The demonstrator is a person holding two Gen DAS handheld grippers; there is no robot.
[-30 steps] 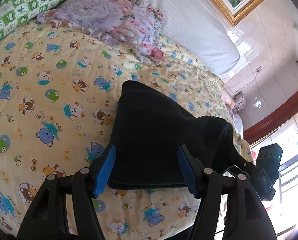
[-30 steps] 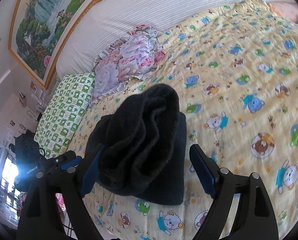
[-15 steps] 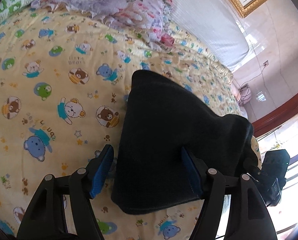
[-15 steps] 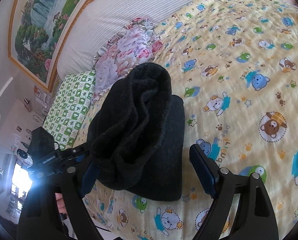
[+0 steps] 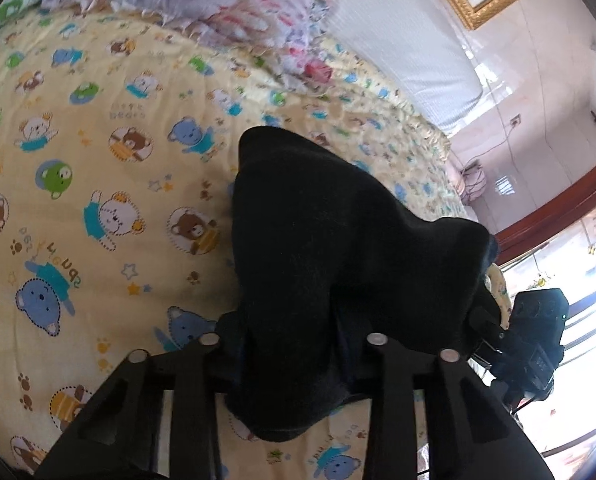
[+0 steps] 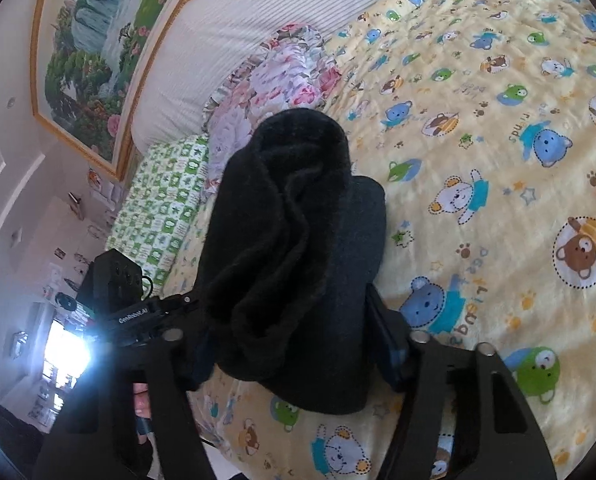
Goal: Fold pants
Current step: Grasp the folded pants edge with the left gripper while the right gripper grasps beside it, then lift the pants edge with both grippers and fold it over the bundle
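Note:
The black pants [image 5: 317, 248] are a folded bundle, lifted at the near end above the yellow bear-print bedspread [image 5: 98, 208]. My left gripper [image 5: 294, 348] is shut on the near edge of the bundle; the cloth hides its blue pads. In the right wrist view the pants [image 6: 298, 240] bulge up in thick rolled folds. My right gripper [image 6: 294, 344] is shut on the same bundle from the opposite side, with one blue pad [image 6: 393, 354] showing. Each gripper shows in the other's view: the right one [image 5: 533, 344] and the left one [image 6: 118, 280].
A floral pillow [image 6: 274, 80] and a green checked pillow [image 6: 162, 216] lie at the head of the bed by the white striped headboard [image 6: 266, 12]. A gold-framed painting [image 6: 90, 40] hangs above. The bed edge and a bright window [image 5: 577, 248] are to the side.
Both grippers have closed from open onto the pants. The bundle has bunched up and risen between the fingers.

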